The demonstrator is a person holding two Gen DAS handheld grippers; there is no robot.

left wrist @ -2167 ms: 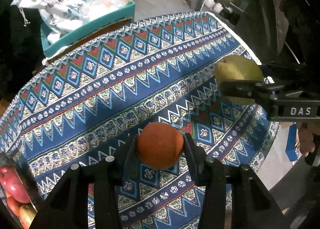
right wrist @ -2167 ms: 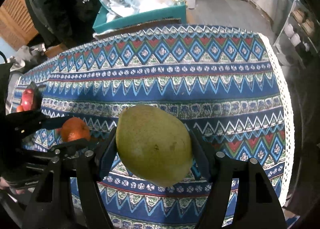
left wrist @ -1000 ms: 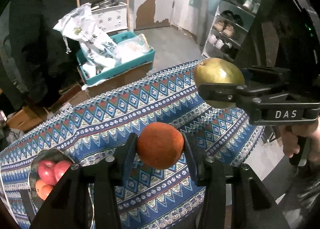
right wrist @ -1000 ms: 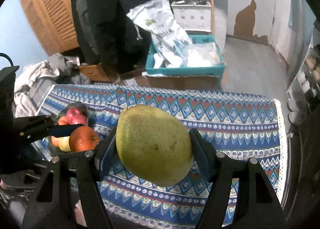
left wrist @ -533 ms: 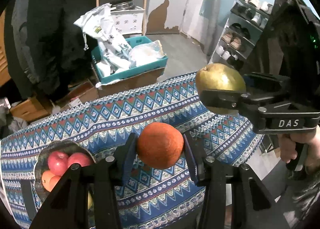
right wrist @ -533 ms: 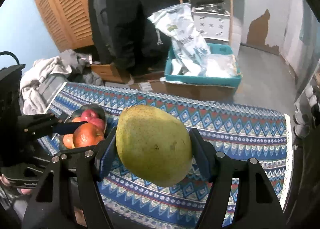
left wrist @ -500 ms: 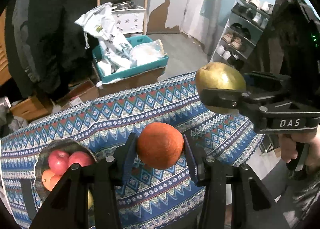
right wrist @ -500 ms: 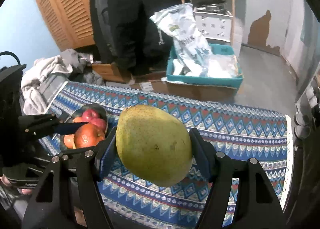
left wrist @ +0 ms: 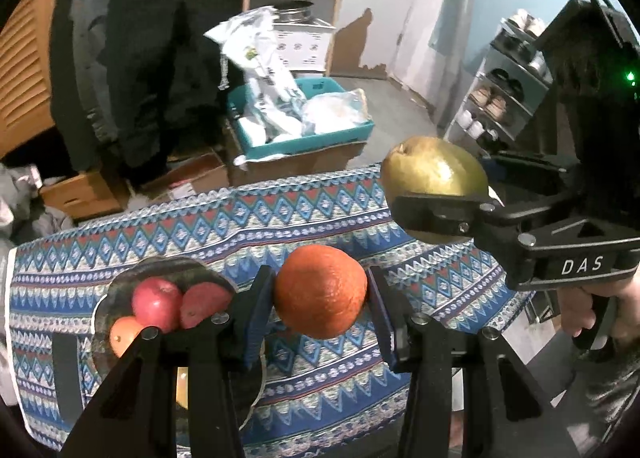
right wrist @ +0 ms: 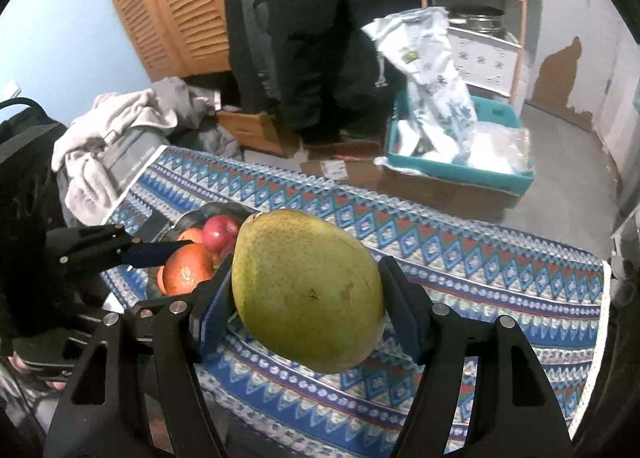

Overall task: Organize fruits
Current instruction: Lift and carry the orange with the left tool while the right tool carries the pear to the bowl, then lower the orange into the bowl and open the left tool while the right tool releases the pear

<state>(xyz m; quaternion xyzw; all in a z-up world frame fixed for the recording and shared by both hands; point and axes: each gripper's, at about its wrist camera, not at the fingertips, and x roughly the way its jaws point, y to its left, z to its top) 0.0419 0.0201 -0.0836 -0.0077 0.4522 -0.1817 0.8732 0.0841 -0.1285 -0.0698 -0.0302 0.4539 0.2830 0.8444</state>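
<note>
While both hang above the tablecloth (left wrist: 320, 218): left tool (left wrist: 320, 294) clamping orange (left wrist: 320, 290), right tool (right wrist: 308, 294) clamping pear (right wrist: 308, 290).

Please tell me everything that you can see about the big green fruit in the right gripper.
The green fruit is large and egg-shaped, yellow-green with fine dark speckles and some small brown marks, its skin smooth and dull. It hangs in the air above the patterned tablecloth, touching nothing but the right gripper, whose two pads press its sides. Its narrower end points up and left. In the left wrist view its upper half shows above the near finger.
</note>
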